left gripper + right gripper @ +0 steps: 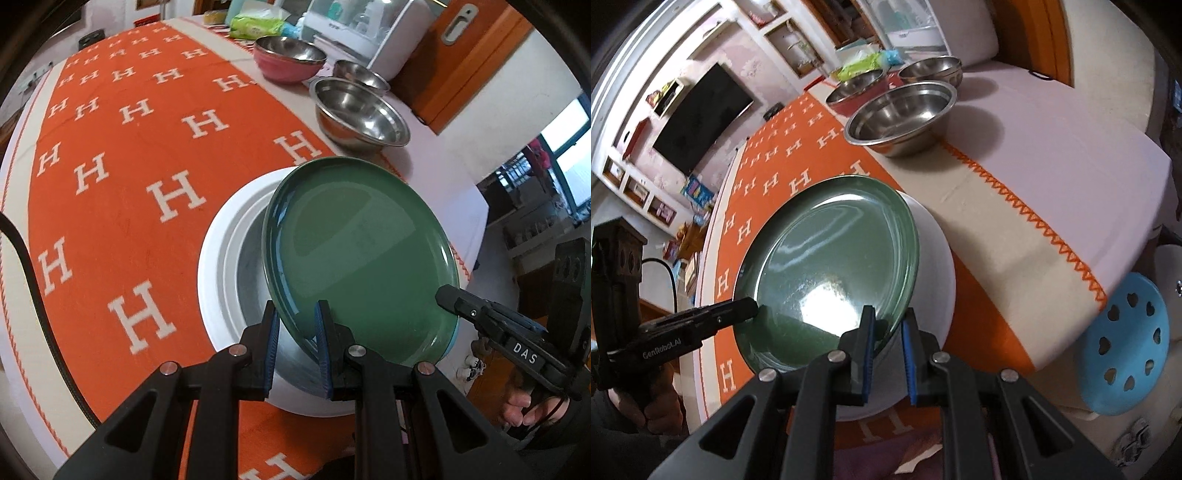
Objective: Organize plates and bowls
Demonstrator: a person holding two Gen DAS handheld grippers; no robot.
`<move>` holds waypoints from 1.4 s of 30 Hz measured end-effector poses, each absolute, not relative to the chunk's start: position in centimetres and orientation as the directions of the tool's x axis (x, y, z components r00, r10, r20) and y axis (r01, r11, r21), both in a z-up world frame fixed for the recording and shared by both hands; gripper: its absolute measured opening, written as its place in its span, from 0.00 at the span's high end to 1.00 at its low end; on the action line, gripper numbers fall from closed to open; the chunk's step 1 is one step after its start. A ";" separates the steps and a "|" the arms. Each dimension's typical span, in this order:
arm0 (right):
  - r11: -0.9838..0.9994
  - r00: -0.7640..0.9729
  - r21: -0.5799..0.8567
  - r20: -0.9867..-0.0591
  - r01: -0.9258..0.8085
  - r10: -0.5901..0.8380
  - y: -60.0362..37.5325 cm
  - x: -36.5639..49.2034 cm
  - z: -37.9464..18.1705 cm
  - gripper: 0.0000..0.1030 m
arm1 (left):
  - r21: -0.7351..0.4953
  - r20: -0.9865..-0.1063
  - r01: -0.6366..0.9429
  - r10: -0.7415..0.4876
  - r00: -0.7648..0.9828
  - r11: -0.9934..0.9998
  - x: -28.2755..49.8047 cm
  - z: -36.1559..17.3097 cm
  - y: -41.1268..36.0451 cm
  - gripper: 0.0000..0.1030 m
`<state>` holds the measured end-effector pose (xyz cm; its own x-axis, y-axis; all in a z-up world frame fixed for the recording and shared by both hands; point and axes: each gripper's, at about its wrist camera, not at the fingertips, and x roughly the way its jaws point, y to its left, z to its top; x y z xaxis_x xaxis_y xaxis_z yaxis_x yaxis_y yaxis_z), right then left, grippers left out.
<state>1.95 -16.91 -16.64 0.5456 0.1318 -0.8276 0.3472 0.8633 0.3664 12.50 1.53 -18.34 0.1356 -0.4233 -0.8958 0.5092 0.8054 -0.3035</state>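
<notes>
Wall-mounted television (701,118), white shelving (631,184), wooden door (465,48), bright window (565,147)

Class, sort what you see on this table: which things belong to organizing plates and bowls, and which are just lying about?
Belongs to the job:
green plate
white plate
steel bowl
smaller steel bowl
pink bowl
left claw
right claw

Just lying about:
green packet
white appliance
blue stool

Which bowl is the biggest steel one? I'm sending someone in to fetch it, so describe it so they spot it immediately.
Start at the orange cloth with white H letters covering the table. Along its far right edge, where orange meets the plain white border, three bowls cluster. The big steel bowl is the one nearest the green plate, wider than the small steel bowl behind it and bare metal outside, unlike the pink bowl.
</notes>
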 end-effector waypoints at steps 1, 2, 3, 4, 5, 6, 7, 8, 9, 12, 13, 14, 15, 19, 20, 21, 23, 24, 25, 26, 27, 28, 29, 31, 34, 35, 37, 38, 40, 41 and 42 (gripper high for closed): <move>0.866 0.541 0.365 -0.830 0.340 0.137 -16.9 2.0 -16.6 0.87 | -0.303 -0.897 0.503 -0.420 0.136 0.809 12.4 -18.4 1.5 0.84; 0.869 0.534 0.365 -0.833 0.335 0.144 -17.0 2.0 -16.6 0.87 | -0.302 -0.900 0.494 -0.414 0.134 0.816 12.3 -18.4 1.4 0.84; 0.871 0.525 0.363 -0.838 0.330 0.150 -17.2 2.1 -16.7 0.87 | -0.301 -0.904 0.488 -0.409 0.128 0.819 12.2 -18.6 1.3 0.84; 0.872 0.520 0.362 -0.841 0.330 0.152 -17.4 2.1 -16.7 0.86 | -0.299 -0.908 0.482 -0.401 0.123 0.823 12.1 -18.8 1.1 0.84; 0.873 0.515 0.360 -0.843 0.328 0.154 -17.5 2.1 -16.8 0.86 | -0.291 -0.914 0.476 -0.389 0.119 0.830 12.0 -18.8 0.9 0.84; 0.875 0.511 0.359 -0.845 0.324 0.158 -17.6 2.1 -16.8 0.86 | -0.285 -0.916 0.474 -0.382 0.121 0.833 11.8 -18.8 0.9 0.84; 0.875 0.510 0.362 -0.845 0.321 0.162 -17.7 2.2 -16.8 0.86 | -0.278 -0.918 0.473 -0.376 0.124 0.836 11.7 -18.7 0.8 0.84; 0.876 0.508 0.364 -0.845 0.317 0.167 -17.8 2.2 -16.9 0.86 | -0.269 -0.922 0.470 -0.366 0.127 0.841 11.7 -18.6 0.8 0.84; 0.877 0.502 0.367 -0.847 0.311 0.176 -17.7 2.4 -16.9 0.86 | -0.265 -0.924 0.464 -0.360 0.127 0.845 11.8 -18.6 0.8 0.84; 0.889 0.485 0.356 -0.855 0.287 0.185 -17.3 3.0 -17.0 0.84 | -0.257 -0.932 0.445 -0.342 0.122 0.858 12.1 -18.6 1.0 0.84; 0.897 0.481 0.346 -0.857 0.276 0.183 -17.1 3.2 -16.9 0.83 | -0.252 -0.935 0.442 -0.335 0.118 0.861 12.2 -18.6 1.1 0.84; 0.902 0.478 0.338 -0.860 0.269 0.180 -17.0 3.3 -16.8 0.83 | -0.245 -0.940 0.444 -0.323 0.109 0.862 12.2 -18.7 1.0 0.83; 0.908 0.474 0.326 -0.864 0.264 0.173 -16.8 3.5 -16.8 0.83 | -0.239 -0.943 0.450 -0.316 0.101 0.860 12.2 -18.8 1.0 0.82; 0.933 0.457 0.268 -0.879 0.240 0.135 -16.0 3.8 -16.4 0.81 | -0.218 -0.953 0.475 -0.292 0.086 0.853 12.1 -18.8 0.7 0.81; 0.936 0.458 0.261 -0.880 0.237 0.129 -16.0 3.9 -16.3 0.80 | -0.215 -0.954 0.487 -0.288 0.080 0.846 12.1 -18.7 0.6 0.80; 0.938 0.457 0.253 -0.881 0.235 0.124 -15.9 3.9 -16.1 0.80 | -0.212 -0.955 0.497 -0.285 0.075 0.842 12.1 -18.7 0.5 0.77; 0.943 0.453 0.238 -0.885 0.233 0.112 -15.8 3.9 -16.0 0.80 | -0.212 -0.957 0.524 -0.284 0.059 0.825 12.1 -18.7 0.3 0.73; 0.945 0.450 0.228 -0.887 0.234 0.103 -15.7 3.9 -15.9 0.80 | -0.214 -0.957 0.535 -0.286 0.054 0.817 12.0 -18.7 0.3 0.70; 0.947 0.448 0.219 -0.889 0.236 0.093 -15.6 3.9 -15.9 0.80 | -0.215 -0.955 0.548 -0.290 0.054 0.809 12.0 -18.6 0.2 0.70; 0.947 0.448 0.214 -0.890 0.239 0.088 -15.6 3.9 -16.0 0.77 | -0.218 -0.952 0.565 -0.300 0.055 0.796 11.9 -18.5 0.1 0.70; 0.947 0.442 0.204 -0.893 0.247 0.077 -15.6 3.8 -16.0 0.76 | -0.217 -0.951 0.578 -0.305 0.058 0.787 11.8 -18.3 0.0 0.70; 0.947 0.447 0.204 -0.891 0.250 0.073 -15.5 3.7 -15.9 0.76 | -0.216 -0.949 0.590 -0.310 0.062 0.778 11.8 -18.1 0.0 0.70; 0.946 0.452 0.204 -0.889 0.253 0.071 -15.4 3.7 -15.8 0.75 | -0.212 -0.946 0.607 -0.316 0.068 0.766 11.7 -17.7 0.0 0.69; 0.944 0.462 0.197 -0.885 0.264 0.056 -15.3 3.6 -15.4 0.68 | -0.214 -0.941 0.626 -0.330 0.074 0.750 11.8 -17.2 0.1 0.68; 0.943 0.481 0.186 -0.876 0.277 0.032 -15.0 3.4 -14.7 0.59 | -0.232 -0.928 0.640 -0.364 0.080 0.732 12.1 -16.2 0.3 0.58; 0.941 0.488 0.184 -0.873 0.284 0.023 -14.8 3.4 -14.4 0.58 | -0.234 -0.924 0.644 -0.372 0.085 0.729 12.2 -16.0 0.3 0.54; 0.938 0.499 0.183 -0.866 0.295 0.012 -14.5 3.2 -14.0 0.58 | -0.234 -0.918 0.655 -0.385 0.094 0.718 12.4 -15.6 0.4 0.47; 0.936 0.504 0.182 -0.864 0.300 0.006 -14.3 3.1 -13.8 0.57 | -0.228 -0.917 0.661 -0.385 0.100 0.715 12.4 -15.4 0.3 0.43; 0.934 0.511 0.176 -0.859 0.311 -0.008 -14.0 3.0 -13.4 0.56 | -0.217 -0.915 0.669 -0.387 0.115 0.711 12.5 -15.0 0.3 0.42; 0.934 0.514 0.173 -0.857 0.312 -0.013 -13.9 3.0 -13.2 0.56 | -0.214 -0.913 0.673 -0.390 0.120 0.708 12.4 -14.9 0.3 0.39; 0.935 0.521 0.169 -0.853 0.312 -0.020 -13.7 2.9 -12.9 0.55 | -0.209 -0.909 0.682 -0.396 0.128 0.701 12.3 -14.6 0.2 0.33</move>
<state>2.94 -13.74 -12.91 0.5211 -0.0196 -0.8533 0.3121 0.9349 0.1691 12.31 0.24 -14.60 0.1282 -0.3955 -0.9095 0.6822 0.7008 -0.2086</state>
